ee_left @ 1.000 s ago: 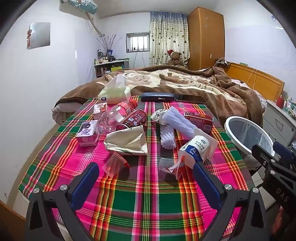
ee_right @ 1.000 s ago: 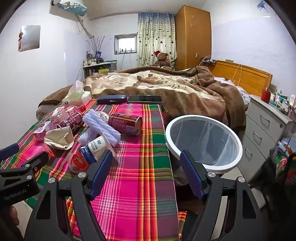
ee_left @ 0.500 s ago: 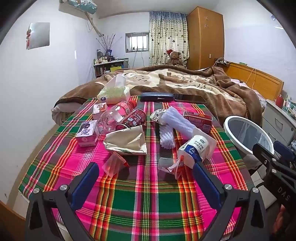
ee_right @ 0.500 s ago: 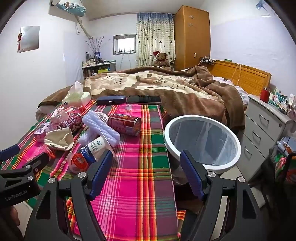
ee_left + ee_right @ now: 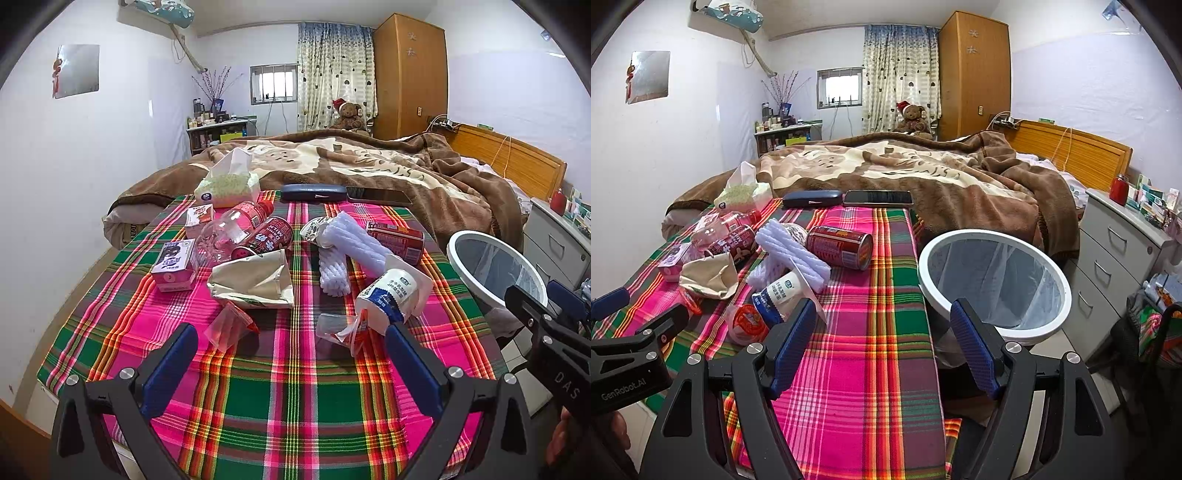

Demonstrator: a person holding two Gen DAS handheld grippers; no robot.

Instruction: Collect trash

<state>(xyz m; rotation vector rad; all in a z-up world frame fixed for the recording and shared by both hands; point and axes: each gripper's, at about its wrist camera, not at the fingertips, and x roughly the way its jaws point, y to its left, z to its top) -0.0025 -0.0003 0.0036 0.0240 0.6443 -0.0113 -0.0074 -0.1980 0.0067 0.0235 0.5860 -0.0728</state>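
Observation:
Trash lies scattered on the plaid tablecloth [image 5: 295, 398]: a beige paper bag [image 5: 255, 282], a blue-and-white milk pouch [image 5: 391, 291], white foam wraps [image 5: 354, 247], a red can [image 5: 397, 240], a clear pink bottle [image 5: 232, 229], small cartons [image 5: 173, 264] and clear wrappers [image 5: 231, 326]. A white-rimmed bin [image 5: 993, 280] with a clear liner stands off the table's right edge. My left gripper [image 5: 291, 358] is open, low over the near table, short of the wrappers. My right gripper [image 5: 882, 343] is open between the milk pouch [image 5: 779, 295] and the bin, holding nothing.
A tissue pack [image 5: 229, 184], a dark glasses case [image 5: 314, 192] and a phone [image 5: 378, 195] lie at the table's far edge against the bed's brown blanket [image 5: 923, 173]. A grey drawer unit [image 5: 1123, 243] stands right of the bin. Bare cloth lies near the front edge.
Both views have shifted only slightly; the grippers stay open and no object has moved.

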